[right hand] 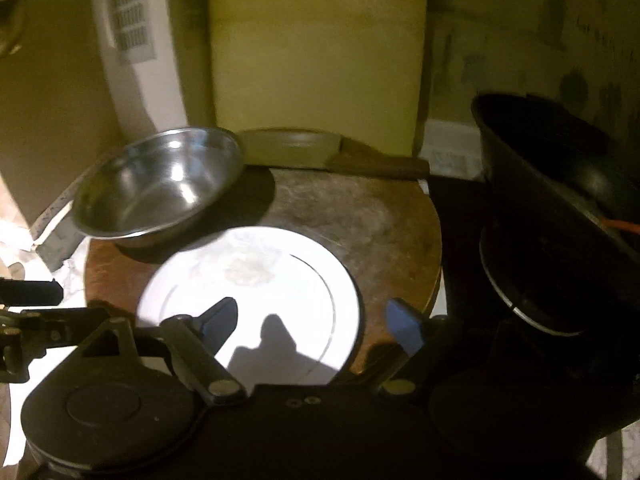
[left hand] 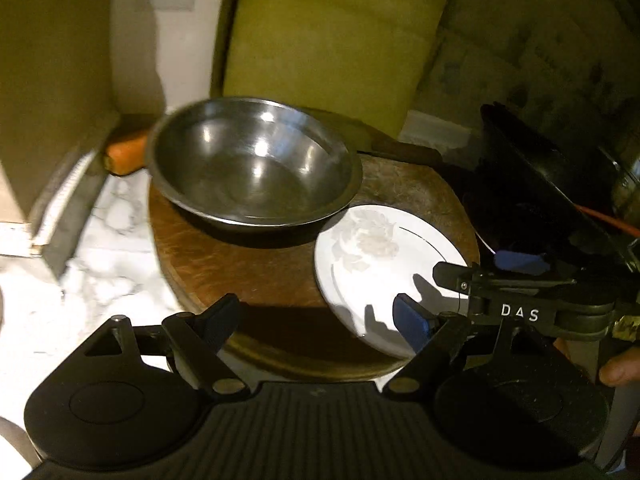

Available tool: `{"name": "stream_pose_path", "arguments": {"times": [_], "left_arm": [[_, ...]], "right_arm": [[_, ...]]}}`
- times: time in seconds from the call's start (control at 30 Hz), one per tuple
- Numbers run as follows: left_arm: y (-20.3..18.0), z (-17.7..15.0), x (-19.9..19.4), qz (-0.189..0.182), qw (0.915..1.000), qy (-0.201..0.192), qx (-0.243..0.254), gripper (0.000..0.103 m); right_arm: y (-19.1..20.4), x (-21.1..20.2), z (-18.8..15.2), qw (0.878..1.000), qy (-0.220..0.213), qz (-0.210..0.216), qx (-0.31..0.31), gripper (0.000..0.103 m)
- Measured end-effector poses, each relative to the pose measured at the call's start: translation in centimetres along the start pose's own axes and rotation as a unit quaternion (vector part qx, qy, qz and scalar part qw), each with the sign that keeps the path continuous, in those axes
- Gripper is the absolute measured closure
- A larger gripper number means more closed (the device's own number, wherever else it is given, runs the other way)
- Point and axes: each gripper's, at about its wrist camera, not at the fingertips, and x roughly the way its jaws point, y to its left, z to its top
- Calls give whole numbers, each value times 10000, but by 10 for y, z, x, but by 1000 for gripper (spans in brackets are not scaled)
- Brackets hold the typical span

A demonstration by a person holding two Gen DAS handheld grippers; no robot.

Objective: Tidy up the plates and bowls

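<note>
A steel bowl (left hand: 254,164) stands at the back left of a round wooden board (left hand: 248,276). A white plate with a faint flower print (left hand: 380,264) lies on the board's right front. My left gripper (left hand: 316,320) is open and empty, low over the board's front edge. My right gripper (right hand: 312,326) is open and empty, its jaws spread over the near rim of the plate (right hand: 256,300). The bowl (right hand: 160,186) also shows in the right wrist view. The right gripper shows in the left wrist view (left hand: 504,276) at the plate's right side.
A black pan or pot (right hand: 560,216) leans at the right. A knife with a wooden handle (right hand: 360,162) lies behind the board. A carrot (left hand: 126,154) lies at the back left on the marble counter (left hand: 108,264). A yellow-green board (left hand: 332,32) stands against the wall.
</note>
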Motion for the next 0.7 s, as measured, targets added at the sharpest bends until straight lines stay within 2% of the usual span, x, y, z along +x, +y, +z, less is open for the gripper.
{"name": "stream_pose_path", "arguments": {"times": [0.1, 0.27, 0.43, 0.57, 0.6, 0.67, 0.7], "left_arm": [[-1, 6, 19, -123, 9997, 188, -88, 34], [0, 10, 40, -210, 9990, 368, -172, 45], [1, 11, 48, -231, 9988, 390, -210, 50], [-1, 12, 51, -304, 9985, 416, -206, 72], [-1, 11, 51, -311, 9985, 396, -204, 76], [-1, 9, 50, -195, 9991, 340, -165, 82], [-1, 9, 50, -160, 9992, 329, -158, 84]], "right_arm": [[-11, 12, 3, 9994, 232, 169, 213, 30], [-18, 24, 6, 9978, 426, 350, 375, 41], [-22, 29, 6, 9964, 490, 454, 525, 54], [-24, 28, 7, 9959, 491, 439, 612, 66], [-24, 27, 7, 9961, 485, 385, 622, 68], [-25, 27, 6, 9964, 475, 284, 640, 80], [-26, 26, 6, 9962, 468, 287, 670, 80]]}}
